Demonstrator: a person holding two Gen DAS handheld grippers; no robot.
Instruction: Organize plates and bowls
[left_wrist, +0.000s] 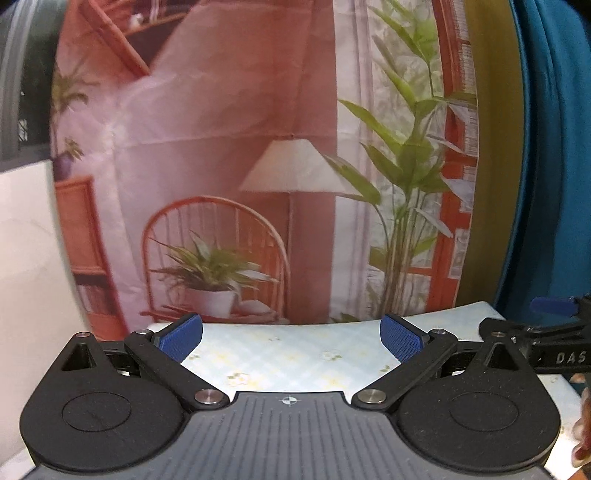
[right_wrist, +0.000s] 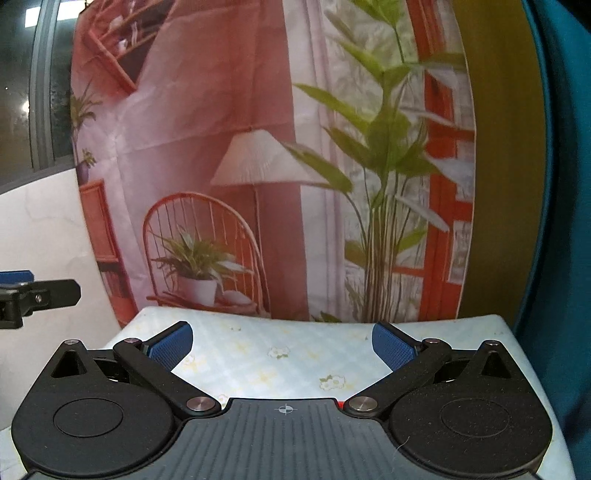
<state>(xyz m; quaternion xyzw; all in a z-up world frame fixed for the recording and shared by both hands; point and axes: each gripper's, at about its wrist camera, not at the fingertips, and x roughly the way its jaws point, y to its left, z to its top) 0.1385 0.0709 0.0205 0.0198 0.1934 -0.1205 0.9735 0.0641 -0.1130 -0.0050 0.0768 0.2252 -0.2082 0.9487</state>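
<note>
A: Right wrist view, go.
B: Right gripper (right_wrist: 279, 345) low in frame, jaws spread wide, nothing between them. Blue pads (right_wrist: 166, 347) on black fingers.
A: Under it?
B: Table (right_wrist: 280, 369) with a pale blue checked cloth, small flower print. Bare cloth between the fingers.
A: Behind?
B: Printed backdrop (right_wrist: 258, 147) hanging at the table's far edge: pink wall, white lamp, rattan chair with a potted plant, tall green plant, red window frame.
A: Sides?
B: Teal fabric (right_wrist: 561, 221) at right, an olive strip beside it. At left, the left gripper (right_wrist: 22, 295) pokes in from the edge, black with a blue pad; only part shows, state unclear. White wall (right_wrist: 40, 229) behind it.
</note>
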